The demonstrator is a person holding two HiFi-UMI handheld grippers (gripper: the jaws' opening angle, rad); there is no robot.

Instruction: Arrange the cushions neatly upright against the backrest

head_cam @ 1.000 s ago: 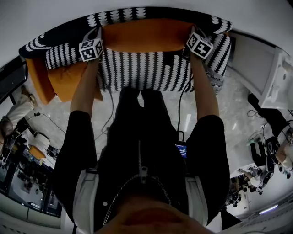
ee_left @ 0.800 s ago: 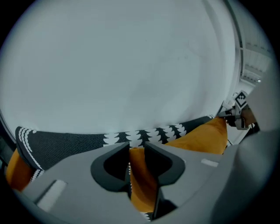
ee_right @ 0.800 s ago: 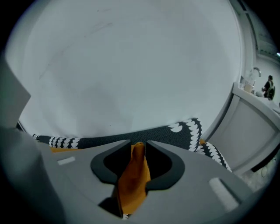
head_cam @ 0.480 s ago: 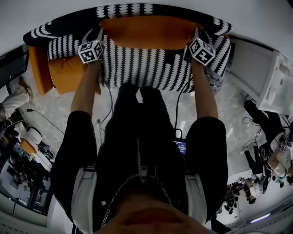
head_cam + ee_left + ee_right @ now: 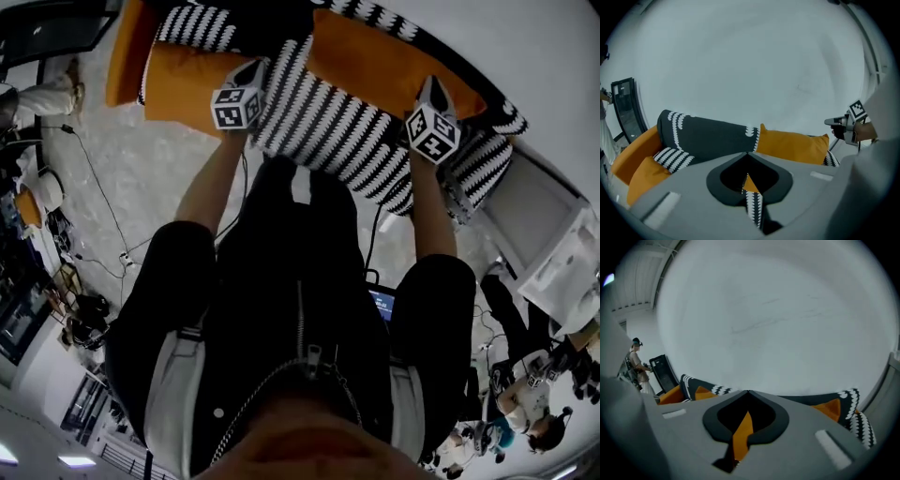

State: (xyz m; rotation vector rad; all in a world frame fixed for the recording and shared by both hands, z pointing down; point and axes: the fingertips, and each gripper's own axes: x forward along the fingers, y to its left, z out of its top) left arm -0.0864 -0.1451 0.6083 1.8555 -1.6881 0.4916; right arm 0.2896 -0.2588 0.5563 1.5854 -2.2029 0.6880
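Change since the earlier frames: both grippers, which then sat at the two ends of the long orange cushion (image 5: 384,67), have drawn back off it toward the person. The head view has swung, so the sofa now runs on a slant from upper left to lower right.

Left gripper (image 5: 253,71): over the left part of the striped seat (image 5: 328,122), just beside the orange side cushions (image 5: 183,80). Its jaws have just been closing and now meet at the tips. A sliver of orange and of black-and-white fabric shows in the narrow slot behind the tips. Whether it is pinched or merely lies beneath cannot be told.

Right gripper (image 5: 429,89): over the right part of the seat, near the long orange cushion's lower right edge. Its jaws have likewise just been closing and now stand together. A strip of orange fabric shows in the slot, and again whether it is gripped cannot be told. In the left gripper view this gripper stands out past the cushion's right end.

Long orange cushion: upright on the seat, its back against the black backrest (image 5: 708,137), on the sofa's right-hand half, lying straight along it.

Orange side cushions: at the sofa's left end, leaning rather than upright, with a small striped cushion (image 5: 672,158) lying between them and the backrest.

Surroundings: pale marbled floor (image 5: 141,178); plain white wall (image 5: 750,70) behind the sofa; a standing person (image 5: 637,363) at the far left of the right gripper view
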